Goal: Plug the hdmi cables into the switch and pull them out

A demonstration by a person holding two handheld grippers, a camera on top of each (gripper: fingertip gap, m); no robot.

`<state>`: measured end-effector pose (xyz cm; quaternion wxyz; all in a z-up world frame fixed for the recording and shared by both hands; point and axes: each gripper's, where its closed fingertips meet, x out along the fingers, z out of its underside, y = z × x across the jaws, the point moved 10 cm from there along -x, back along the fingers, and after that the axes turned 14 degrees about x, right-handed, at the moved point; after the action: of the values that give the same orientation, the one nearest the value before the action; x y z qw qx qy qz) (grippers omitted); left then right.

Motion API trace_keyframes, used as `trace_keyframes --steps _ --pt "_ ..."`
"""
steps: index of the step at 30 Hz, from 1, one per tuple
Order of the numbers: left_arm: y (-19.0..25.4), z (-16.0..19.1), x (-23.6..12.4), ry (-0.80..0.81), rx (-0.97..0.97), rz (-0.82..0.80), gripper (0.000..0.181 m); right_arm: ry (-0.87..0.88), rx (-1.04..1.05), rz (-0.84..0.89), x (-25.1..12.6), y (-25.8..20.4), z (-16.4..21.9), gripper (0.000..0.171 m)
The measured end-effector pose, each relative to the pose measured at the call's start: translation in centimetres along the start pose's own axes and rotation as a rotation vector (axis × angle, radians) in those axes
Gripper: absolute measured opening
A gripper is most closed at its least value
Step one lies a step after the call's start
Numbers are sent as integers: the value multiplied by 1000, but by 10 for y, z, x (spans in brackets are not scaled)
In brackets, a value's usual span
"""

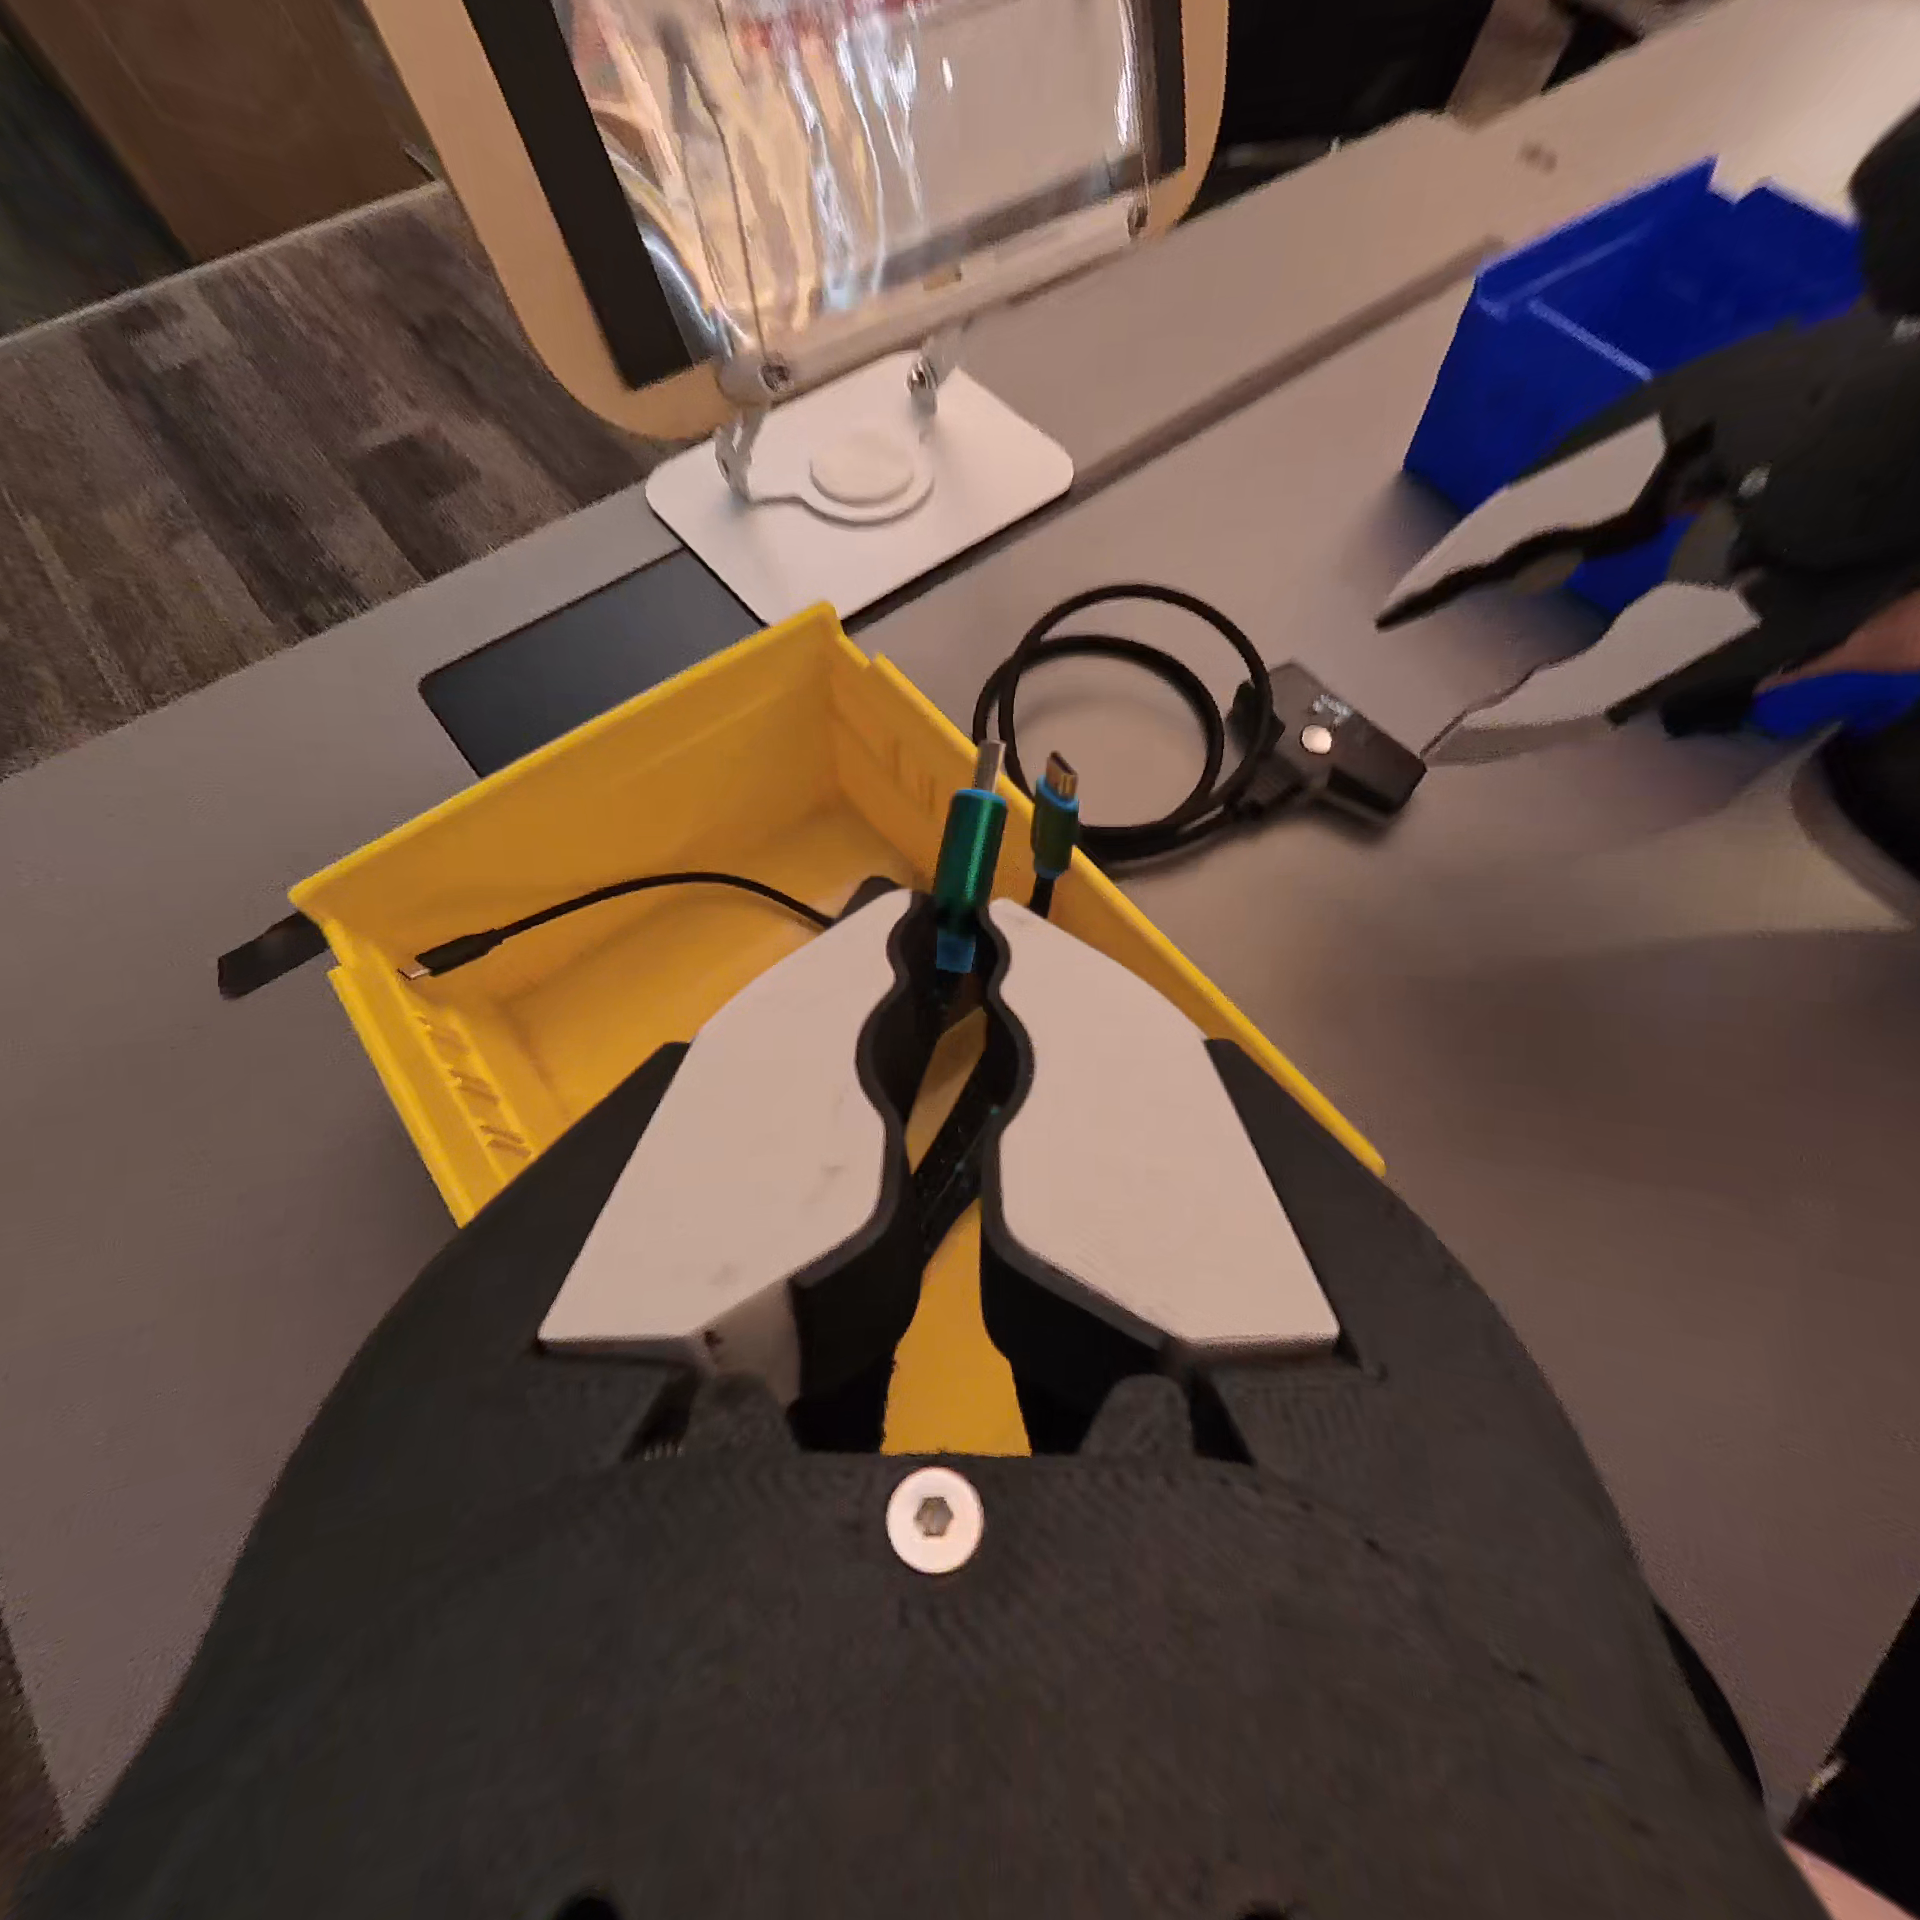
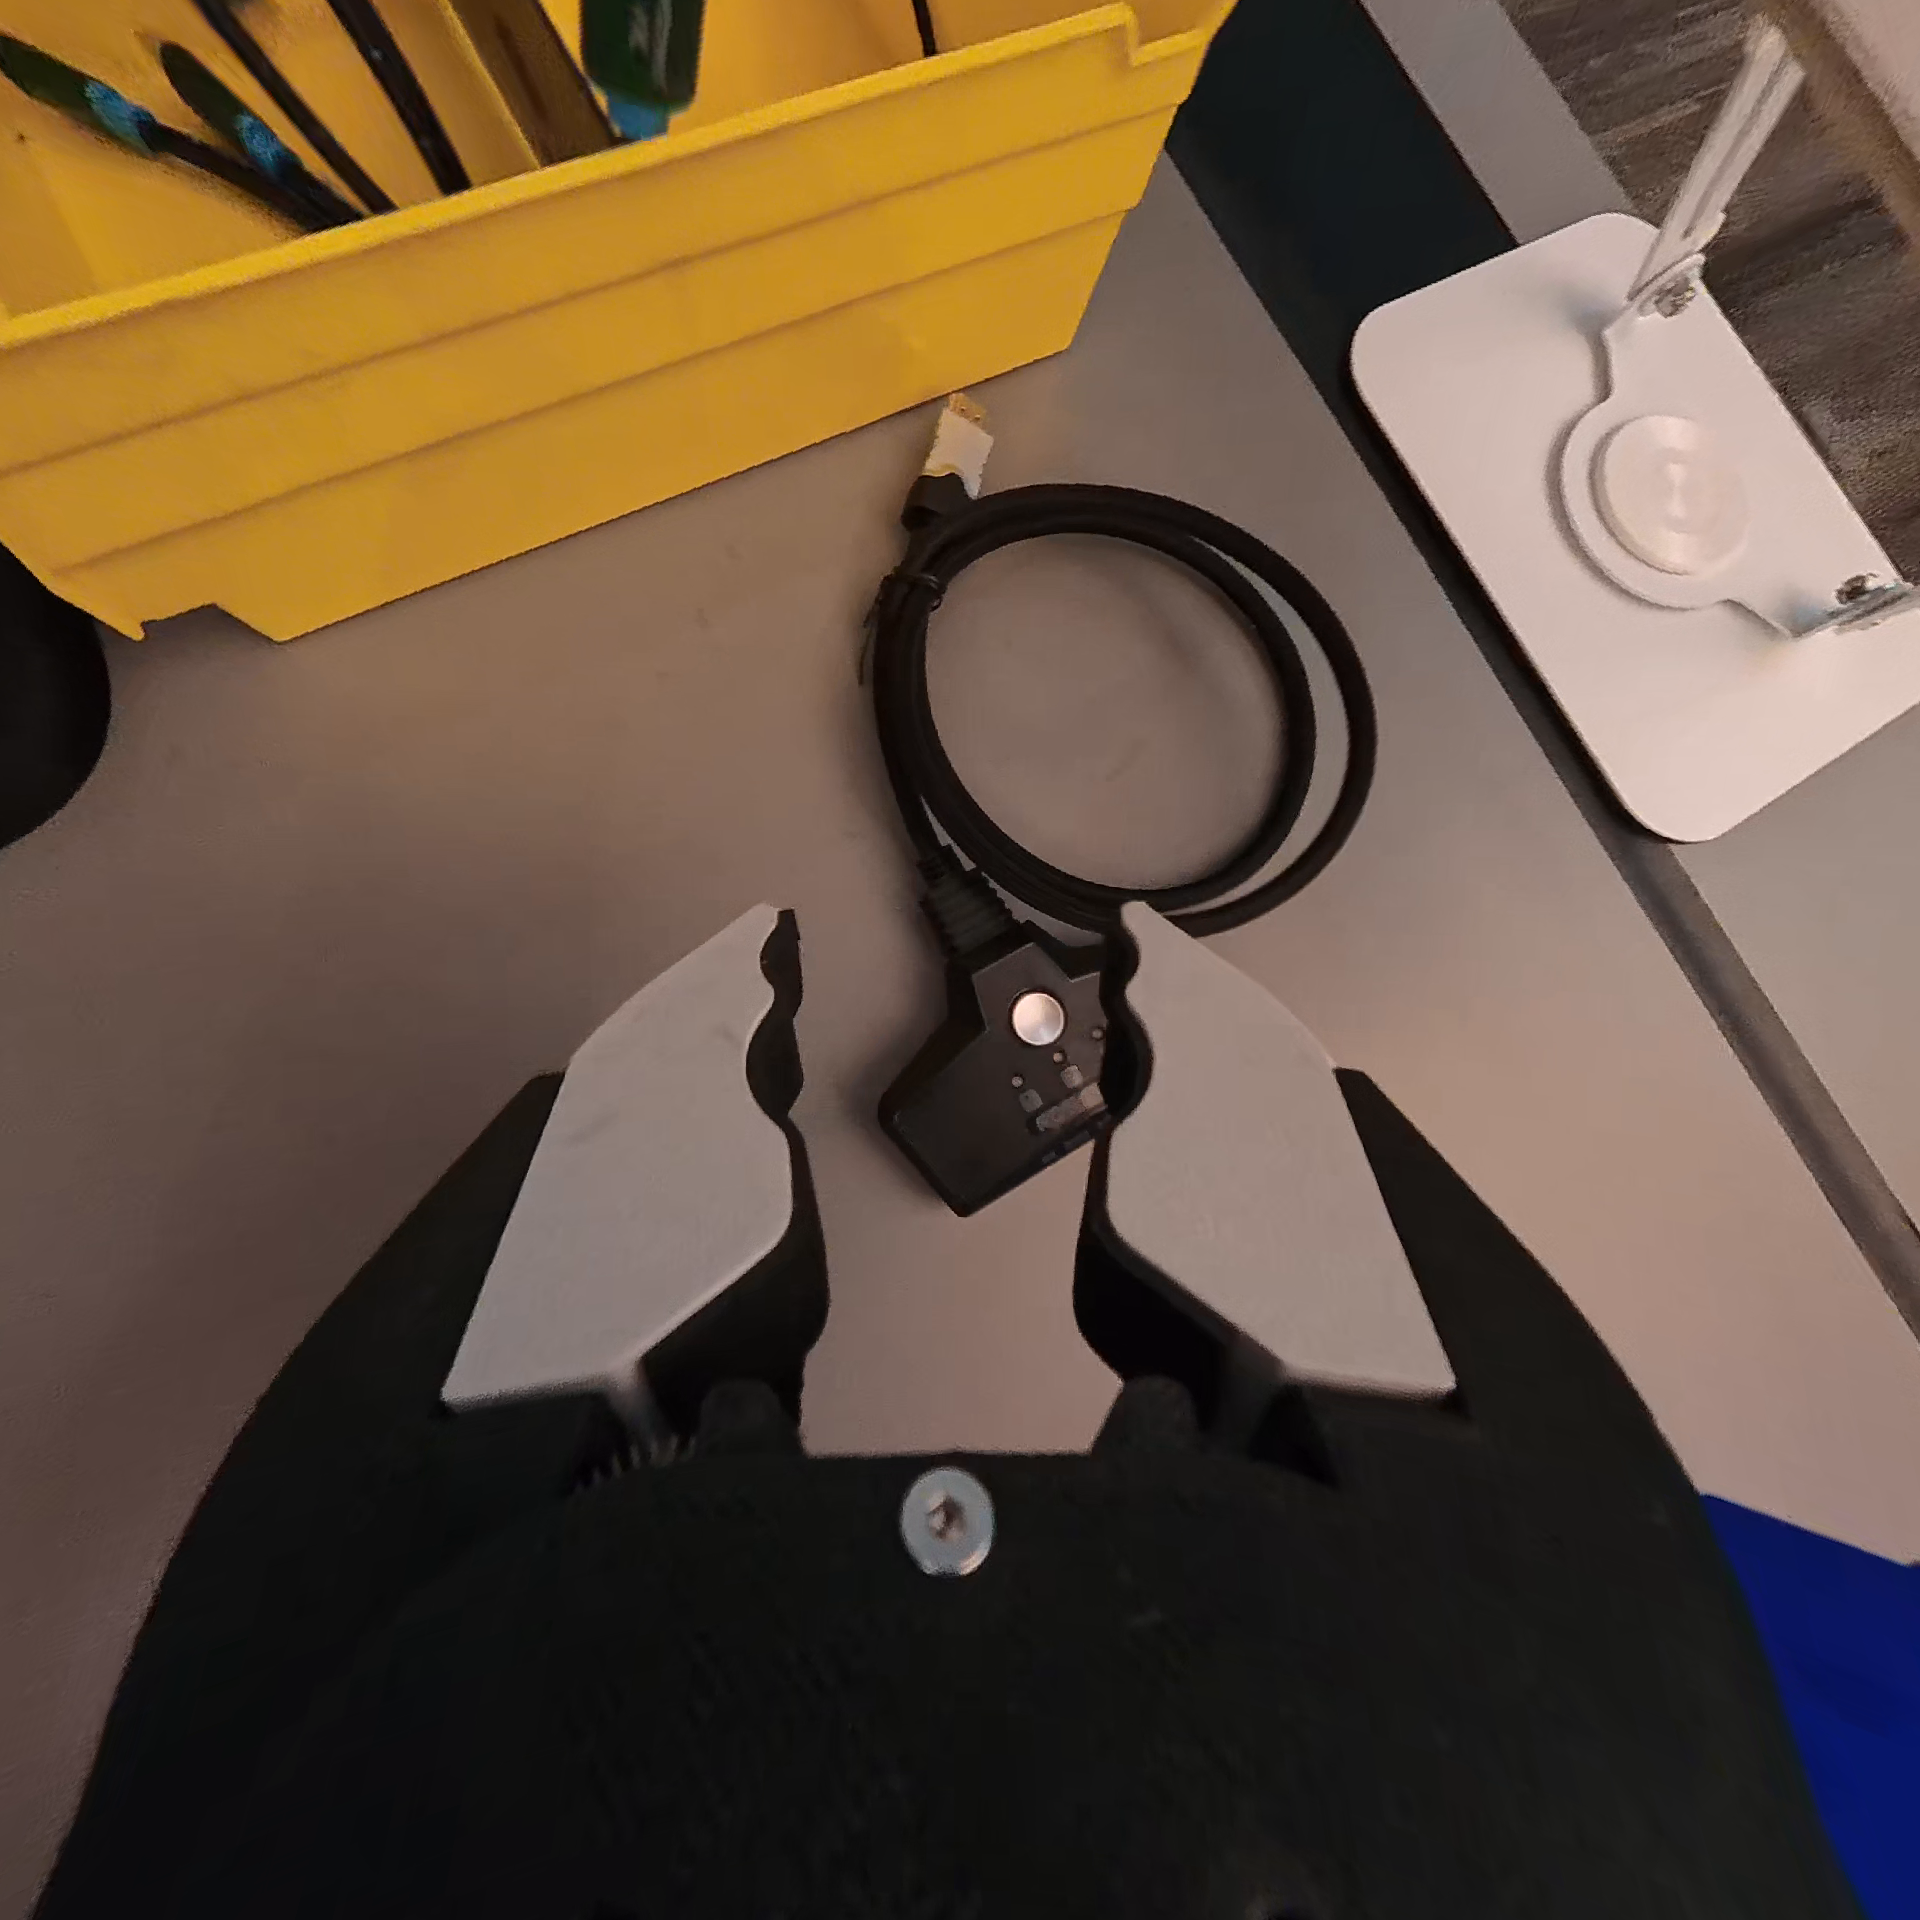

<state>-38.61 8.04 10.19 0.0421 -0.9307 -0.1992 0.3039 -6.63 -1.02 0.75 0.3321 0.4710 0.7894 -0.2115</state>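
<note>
The left gripper (image 1: 943, 914) has a broad black 3D-printed body with a layered texture, 2 light grey fingers (image 1: 769, 1122) edged in black with wavy inner profiles, and 1 silver hex-socket screw (image 1: 933, 1520) at its centre. The right gripper (image 2: 961, 935) matches it: black body, 2 grey fingers (image 2: 655, 1153), 1 silver screw (image 2: 947, 1523).

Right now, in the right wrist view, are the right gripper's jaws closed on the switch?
No, the right gripper has its jaws spread open around the black switch, which lies free on the table.
</note>
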Motion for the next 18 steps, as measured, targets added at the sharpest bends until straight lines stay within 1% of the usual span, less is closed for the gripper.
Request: trace_keyframes --steps 2,3,8,9,13,15,18 --pt "-2 -1 -1 25 -16 -9 4 -7 -15 -1 3 -3 1 56" --pt "-2 -2 -2 40 -20 -9 0 -10 -22 -3 4 -4 1 56" --pt "2 -12 -14 167 -36 32 0 -17 -49 -8 8 -10 1 56" --pt "4 -13 -16 169 -30 39 0 -19 -55 -7 9 -11 2 57" --pt "7 -7 -14 90 6 18 1 -30 -80 3 11 -13 3 56" --pt "3 0 -13 58 39 -48 18 -32 -86 5 11 -13 3 56" --pt "-9 20 -4 -65 77 -212 33 -30 -85 4 10 -12 3 57"
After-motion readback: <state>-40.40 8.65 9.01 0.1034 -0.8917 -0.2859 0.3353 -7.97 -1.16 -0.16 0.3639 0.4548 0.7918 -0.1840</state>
